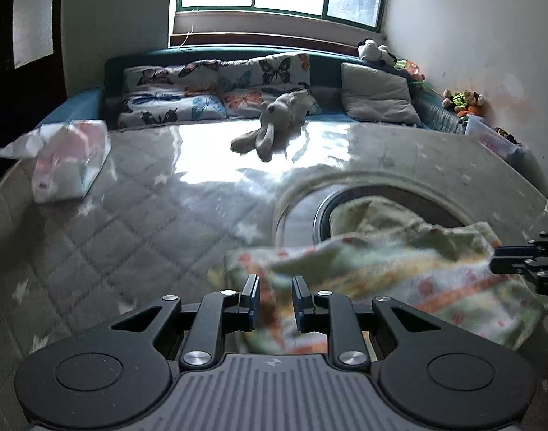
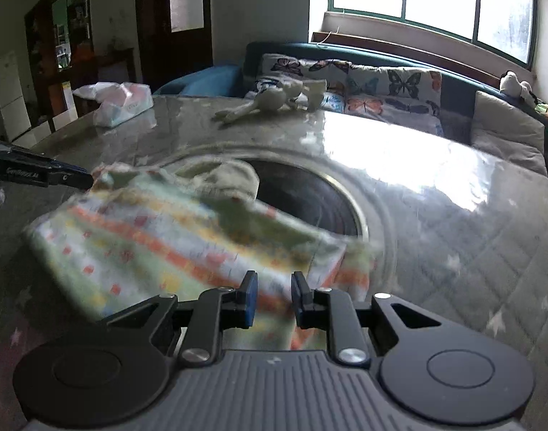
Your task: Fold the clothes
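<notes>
I count one patterned garment (image 1: pixel 399 269) at 5 o'clock, one plush rabbit (image 1: pixel 274 125) at 12, one plastic bag (image 1: pixel 69 158) at 10 — two tongs.

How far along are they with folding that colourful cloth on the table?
Partly done, it seems: the patterned garment lies on the table bunched and apparently doubled over, not a neat stack. In hand: the left gripper and right gripper sit open at its near edge, gripping nothing. Left: smoothing and finishing the fold. Motion blur hides the details.
</notes>
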`<action>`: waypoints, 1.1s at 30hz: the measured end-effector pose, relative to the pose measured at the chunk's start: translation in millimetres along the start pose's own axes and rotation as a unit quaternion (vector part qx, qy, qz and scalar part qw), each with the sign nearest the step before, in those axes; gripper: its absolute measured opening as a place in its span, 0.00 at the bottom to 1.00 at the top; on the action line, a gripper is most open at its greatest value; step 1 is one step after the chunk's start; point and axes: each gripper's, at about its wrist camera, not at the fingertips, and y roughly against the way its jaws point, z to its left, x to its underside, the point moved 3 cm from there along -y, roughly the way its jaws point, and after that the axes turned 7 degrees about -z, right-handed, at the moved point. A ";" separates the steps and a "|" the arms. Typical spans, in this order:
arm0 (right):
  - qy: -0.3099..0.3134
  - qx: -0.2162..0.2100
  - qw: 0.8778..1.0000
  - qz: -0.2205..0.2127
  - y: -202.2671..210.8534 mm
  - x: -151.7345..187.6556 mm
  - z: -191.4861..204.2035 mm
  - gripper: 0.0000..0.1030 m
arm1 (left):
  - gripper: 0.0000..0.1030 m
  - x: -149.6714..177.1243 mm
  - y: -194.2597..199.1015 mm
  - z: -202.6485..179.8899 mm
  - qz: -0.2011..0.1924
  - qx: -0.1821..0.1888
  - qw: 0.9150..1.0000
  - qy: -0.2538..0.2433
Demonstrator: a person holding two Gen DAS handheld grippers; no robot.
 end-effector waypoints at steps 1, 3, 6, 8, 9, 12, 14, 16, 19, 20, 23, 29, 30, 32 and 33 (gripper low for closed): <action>-0.001 0.000 1.000 -0.002 -5.0 -4.1 -1.2 0.18 | 0.21 -1.7 -4.3 0.2 0.002 -0.002 1.000 0.000; -0.003 0.003 1.000 0.000 -17.2 -9.6 -3.9 0.18 | 0.21 -4.5 -12.8 1.1 0.006 -0.006 1.000 -0.001; -0.009 0.010 1.000 0.008 -32.2 -11.7 -11.5 0.18 | 0.22 -1.3 -21.9 7.7 0.015 -0.015 1.000 0.002; -0.011 0.017 1.000 0.013 -37.1 -10.6 -16.3 0.18 | 0.22 0.1 -22.6 11.3 0.014 -0.014 1.000 0.005; -0.012 0.018 1.000 0.013 -37.2 -10.1 -17.9 0.17 | 0.22 -0.3 -21.3 11.5 0.013 -0.014 1.000 0.005; -0.011 0.022 1.000 0.008 -35.4 -12.7 -17.5 0.18 | 0.22 -2.2 -17.6 7.8 0.006 -0.011 1.000 0.003; -0.017 0.015 1.000 0.002 -35.4 -15.8 -16.0 0.18 | 0.22 -3.5 -15.7 4.5 0.001 -0.008 1.000 0.001; -0.021 0.010 1.000 0.000 -37.2 -17.3 -14.6 0.18 | 0.22 -2.6 -19.8 3.6 0.004 -0.010 1.000 -0.004; -0.021 0.010 1.000 0.012 -45.9 -14.1 -14.7 0.18 | 0.22 -0.7 -27.2 5.0 0.012 -0.016 1.000 -0.008; -0.022 0.011 1.000 0.012 -46.3 -14.2 -14.9 0.18 | 0.22 -1.2 -26.9 5.3 0.012 -0.017 1.000 -0.007; -0.023 0.013 1.000 0.006 -41.4 -17.0 -13.1 0.21 | 0.24 -3.3 -23.1 3.2 0.008 -0.019 1.000 -0.009; -0.008 0.003 1.000 -0.004 -30.4 -17.5 2.4 0.28 | 0.40 -2.2 -17.7 -1.2 0.008 -0.024 1.000 -0.005; -0.003 0.001 1.000 -0.005 -28.5 -17.0 6.6 0.30 | 0.45 -2.2 -15.1 -2.5 0.006 -0.025 1.000 -0.005; 0.007 -0.004 1.000 -0.006 -24.7 -16.0 14.8 0.37 | 0.47 -2.2 -9.4 -4.8 0.002 -0.026 1.000 -0.006; 0.012 -0.007 1.000 -0.007 -22.8 -15.5 19.0 0.38 | 0.49 -2.2 -6.9 -5.9 0.000 -0.025 1.000 -0.006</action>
